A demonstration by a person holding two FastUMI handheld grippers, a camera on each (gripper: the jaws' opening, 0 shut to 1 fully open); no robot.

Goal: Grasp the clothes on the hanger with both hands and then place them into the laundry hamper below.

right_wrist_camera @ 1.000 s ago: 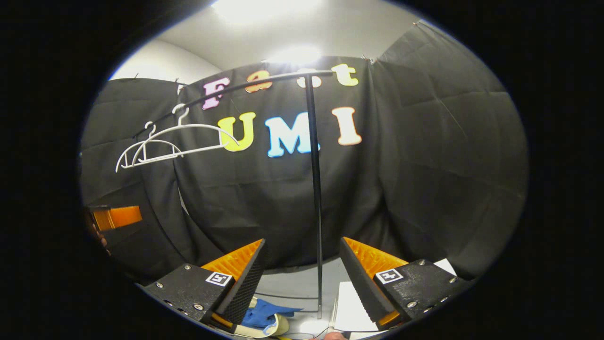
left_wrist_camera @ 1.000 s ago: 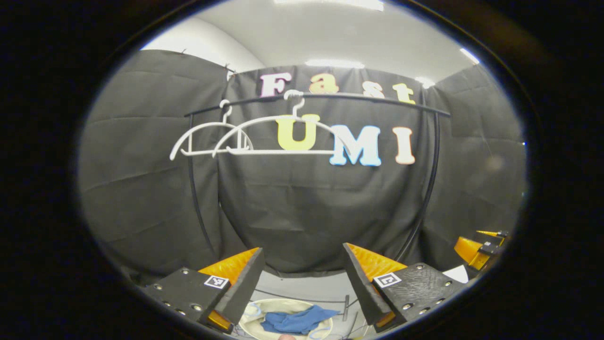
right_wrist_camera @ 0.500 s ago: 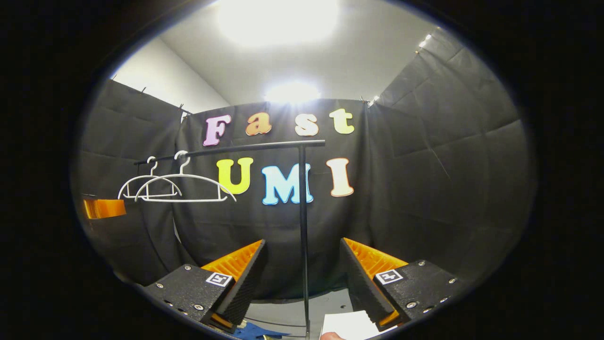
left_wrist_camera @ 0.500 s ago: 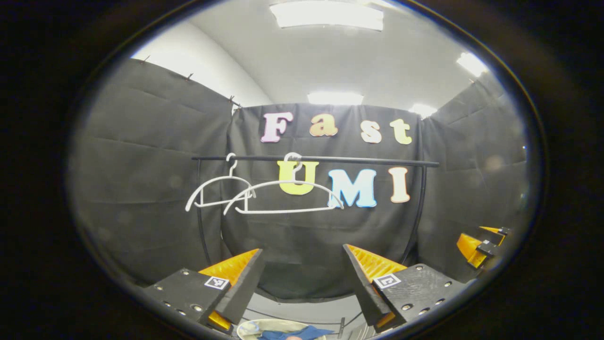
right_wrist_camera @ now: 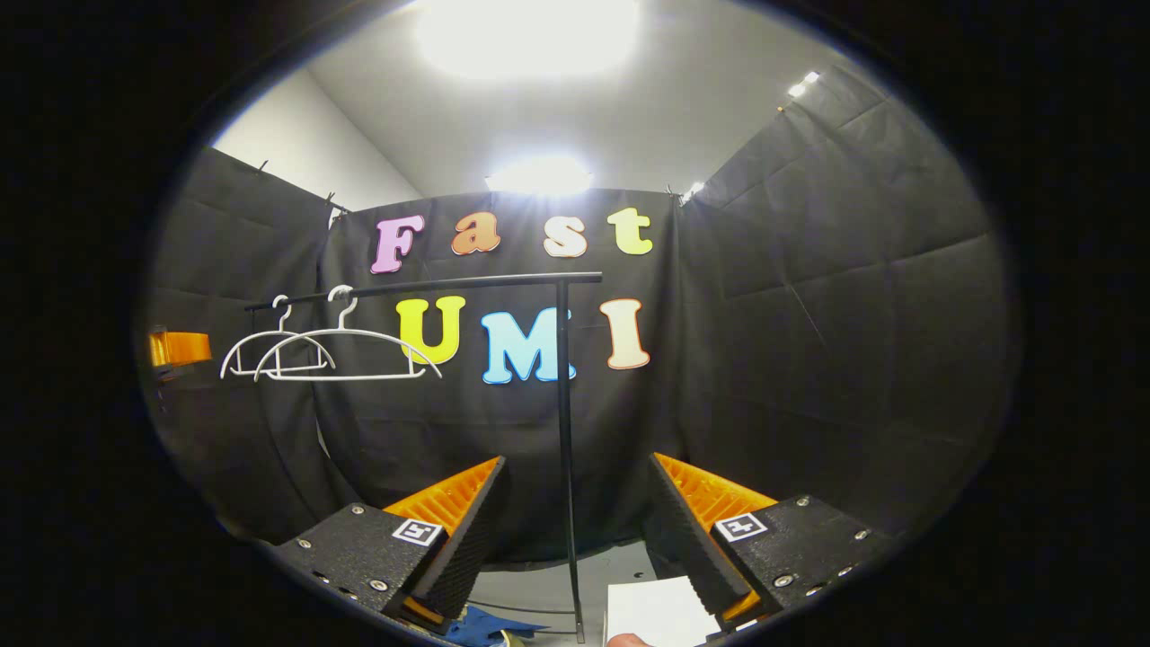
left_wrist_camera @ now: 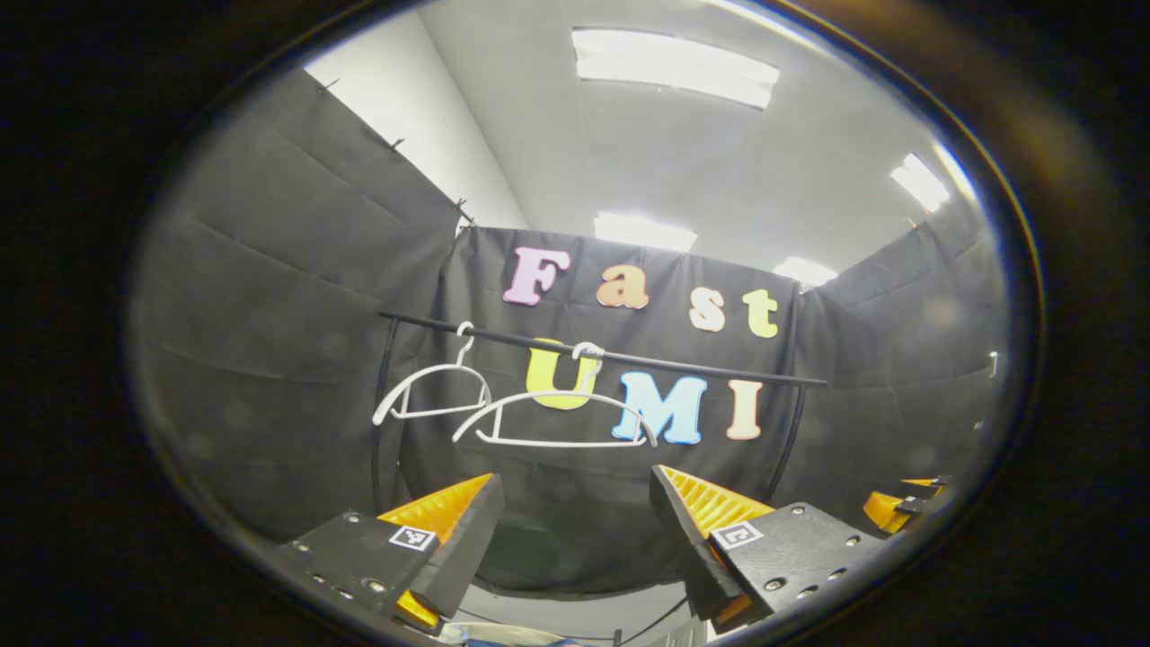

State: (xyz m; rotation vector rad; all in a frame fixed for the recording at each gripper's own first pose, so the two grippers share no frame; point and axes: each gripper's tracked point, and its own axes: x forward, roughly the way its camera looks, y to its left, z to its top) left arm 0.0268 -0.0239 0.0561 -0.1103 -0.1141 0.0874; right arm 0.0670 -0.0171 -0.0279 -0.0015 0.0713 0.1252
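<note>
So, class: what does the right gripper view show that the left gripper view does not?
Right gripper view: a blue cloth and a white sheet at the bottom edge.
Left gripper view: the rack's left post.
Both: the rail, two bare white hangers on it, and the rack's right post.

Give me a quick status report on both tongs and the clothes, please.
Left tongs open, empty. Right tongs open, empty. Both white hangers bare on the rail; blue garment low beneath. Nothing in the way.
</note>
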